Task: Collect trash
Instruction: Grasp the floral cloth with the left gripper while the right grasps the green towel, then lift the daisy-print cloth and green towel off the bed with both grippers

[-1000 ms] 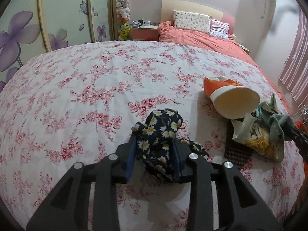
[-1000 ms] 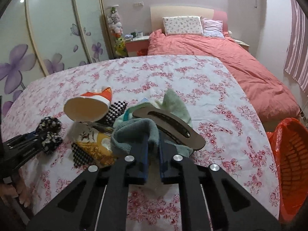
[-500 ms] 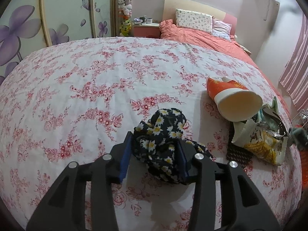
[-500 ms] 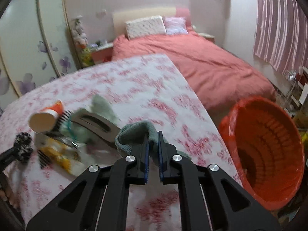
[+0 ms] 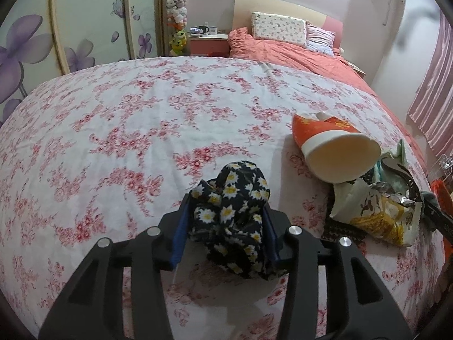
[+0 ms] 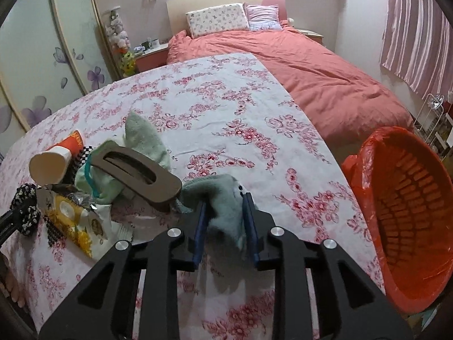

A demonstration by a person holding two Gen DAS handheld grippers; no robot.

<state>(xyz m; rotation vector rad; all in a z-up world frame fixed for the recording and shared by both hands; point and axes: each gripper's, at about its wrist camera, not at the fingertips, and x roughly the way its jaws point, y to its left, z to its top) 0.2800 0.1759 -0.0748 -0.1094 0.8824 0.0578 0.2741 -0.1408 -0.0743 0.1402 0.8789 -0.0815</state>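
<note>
Orange perforated plastic forms the one round trash basket (image 6: 407, 221), lined with a thin orange bag, beside the floral-sheeted bed (image 6: 226, 119). The right gripper (image 6: 223, 226) is opening its fingers around a soft grey-green sock (image 6: 223, 198). The left gripper (image 5: 226, 232) stands half-wide, its fingers flanking a crumpled black daisy-print cloth (image 5: 235, 204). One paper cup (image 5: 337, 150) lies tipped beside one crinkled snack wrapper (image 5: 373, 215).
</note>
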